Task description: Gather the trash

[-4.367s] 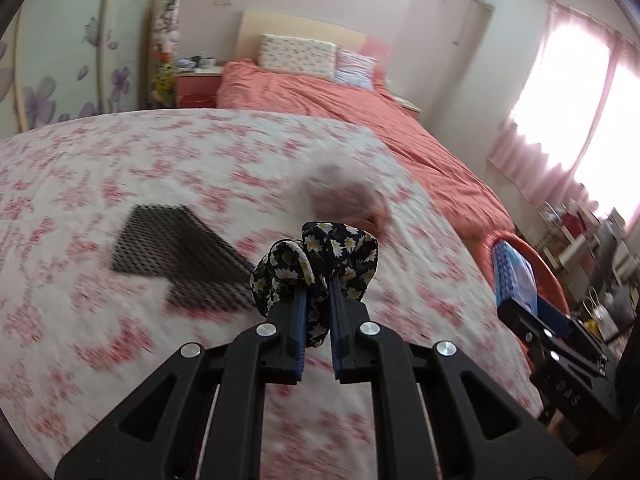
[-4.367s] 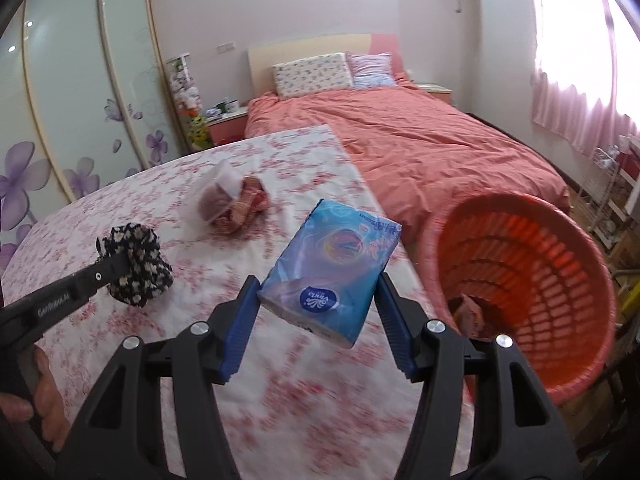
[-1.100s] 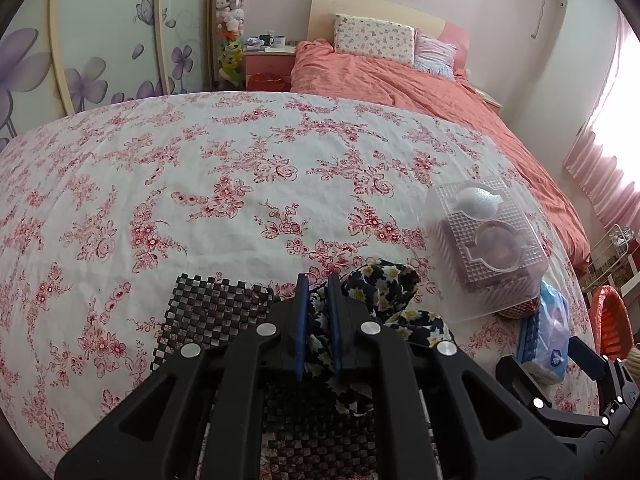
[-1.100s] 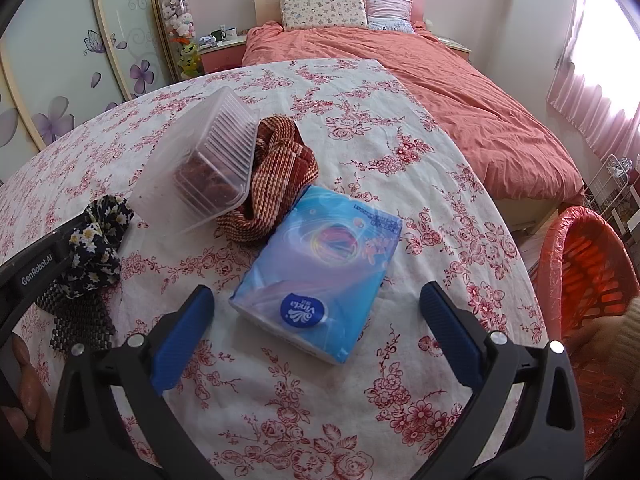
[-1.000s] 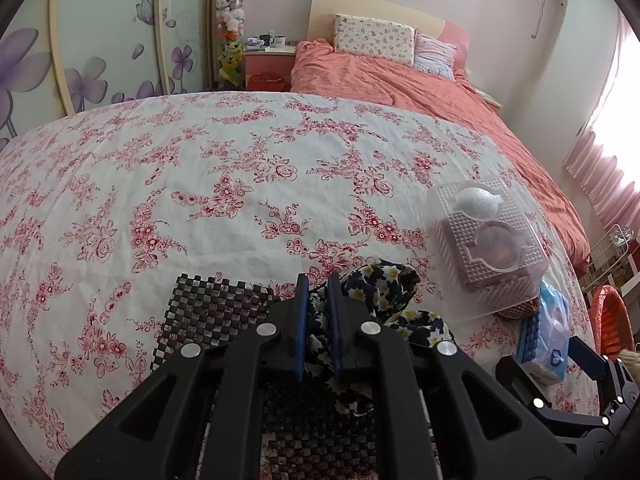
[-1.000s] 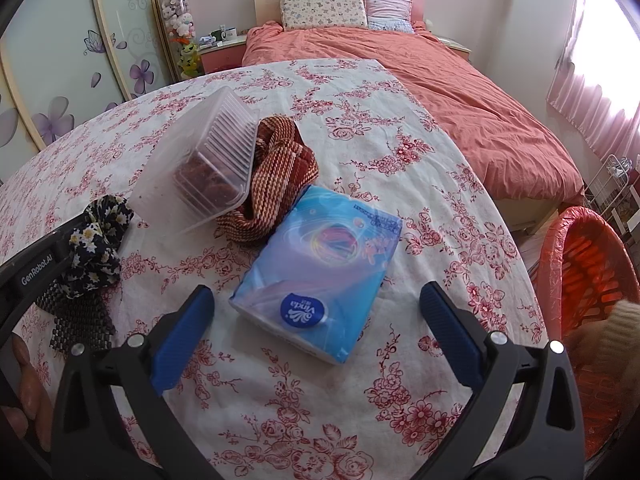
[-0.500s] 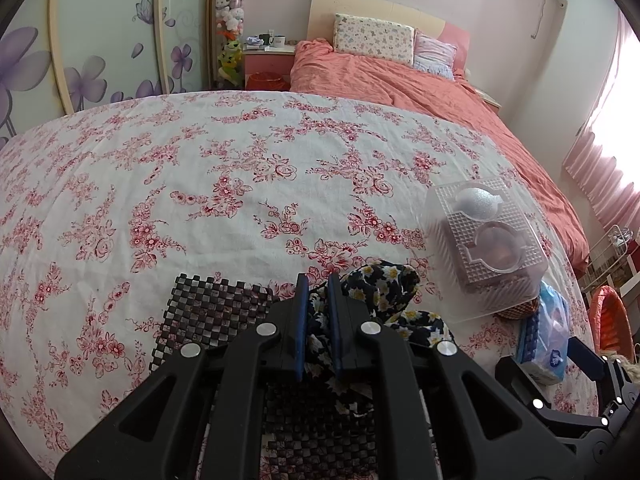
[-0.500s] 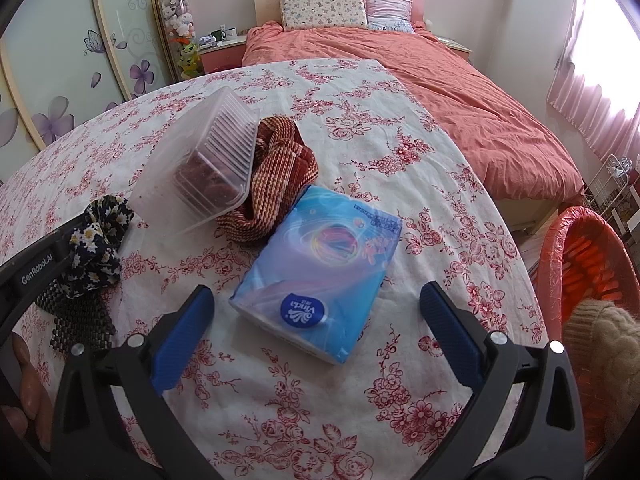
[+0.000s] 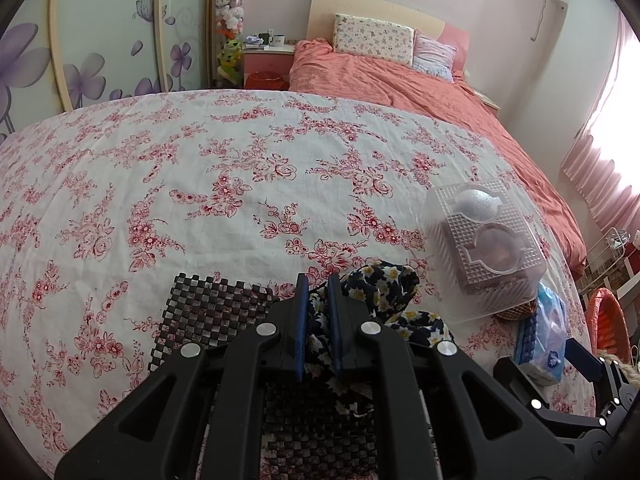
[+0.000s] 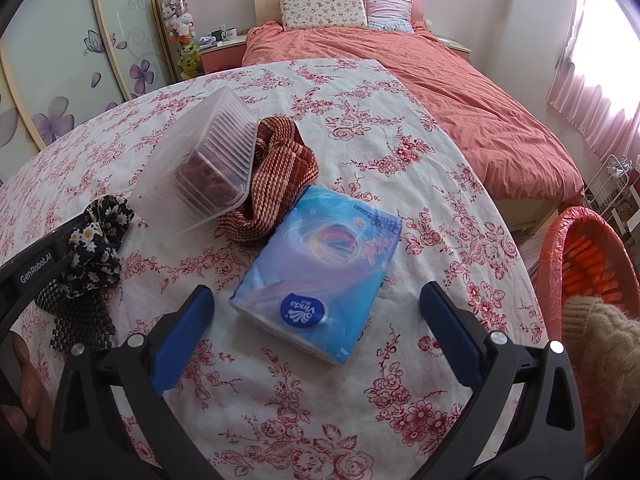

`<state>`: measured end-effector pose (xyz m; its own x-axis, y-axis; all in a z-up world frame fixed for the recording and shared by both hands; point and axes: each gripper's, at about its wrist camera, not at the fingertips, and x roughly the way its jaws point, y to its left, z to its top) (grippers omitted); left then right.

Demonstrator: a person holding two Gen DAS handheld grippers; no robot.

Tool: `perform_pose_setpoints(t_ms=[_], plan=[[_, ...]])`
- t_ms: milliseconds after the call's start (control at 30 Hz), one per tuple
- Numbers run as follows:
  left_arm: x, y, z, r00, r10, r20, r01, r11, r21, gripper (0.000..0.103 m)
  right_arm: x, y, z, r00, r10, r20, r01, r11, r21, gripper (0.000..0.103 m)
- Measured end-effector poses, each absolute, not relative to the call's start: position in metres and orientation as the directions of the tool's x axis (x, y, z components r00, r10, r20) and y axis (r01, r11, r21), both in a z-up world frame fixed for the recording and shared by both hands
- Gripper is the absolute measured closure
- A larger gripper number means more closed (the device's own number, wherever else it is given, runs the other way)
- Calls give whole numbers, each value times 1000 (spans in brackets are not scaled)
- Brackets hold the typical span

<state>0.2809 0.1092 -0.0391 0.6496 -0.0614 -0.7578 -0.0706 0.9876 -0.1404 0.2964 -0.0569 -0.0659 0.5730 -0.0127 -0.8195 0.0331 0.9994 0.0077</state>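
Bedroom daylight falls on a round table (image 10: pixel 460 184) under a white cloth with red flowers, a coral bed behind it. On that cloth the blue tissue pack (image 10: pixel 320 268) lies flat, directly ahead of the right tool (image 10: pixel 316 334), whose blue pads stand wide apart on either side of the pack's near end without touching it. Its long axis runs away from that tool and slightly to the right, so the jaws already straddle its short width; this hand is plainly the nearer one. To the right, beyond the table edge and lower, sits the orange basket (image 10: pixel 576 264), the likely place for trash. Just behind the pack lie a red knitted cloth (image 10: pixel 276 184) and a clear plastic container (image 10: pixel 204 160) tipped against it. Further left, the left tool (image 9: pixel 318 308) is narrowed onto a dark floral scrunchie (image 9: pixel 380 284), which rests over a black checkered mat (image 9: pixel 216 312). Only part of the basket is in frame, and a cream knitted sleeve (image 10: pixel 600 340) covers some of it, so its contents cannot be made out. What the container holds is blurred by its ribbed wall
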Motion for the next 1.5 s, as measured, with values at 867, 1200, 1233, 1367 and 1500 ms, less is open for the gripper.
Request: perform_pose_setpoints(t_ms=[867, 1200, 1233, 1367, 1500], plan=[[281, 113, -40, 651, -78, -755, -69, 985, -161, 93, 297, -57, -66, 573, -13, -820, 33, 999, 8, 3], [283, 113, -39, 648, -84, -757, -49, 987, -152, 93, 297, -57, -66, 573, -13, -820, 33, 999, 7, 3], [283, 112, -39, 647, -85, -757, -41, 988, -146, 93, 297, -57, -66, 573, -13, -820, 33, 999, 7, 3], [284, 109, -39, 645, -82, -760, -15, 993, -121, 92, 297, -57, -66, 573, -13, -820, 33, 999, 7, 3], [283, 110, -39, 646, -95, -757, 0, 992, -124, 90, 296, -57, -66, 573, -13, -820, 33, 999, 7, 3]])
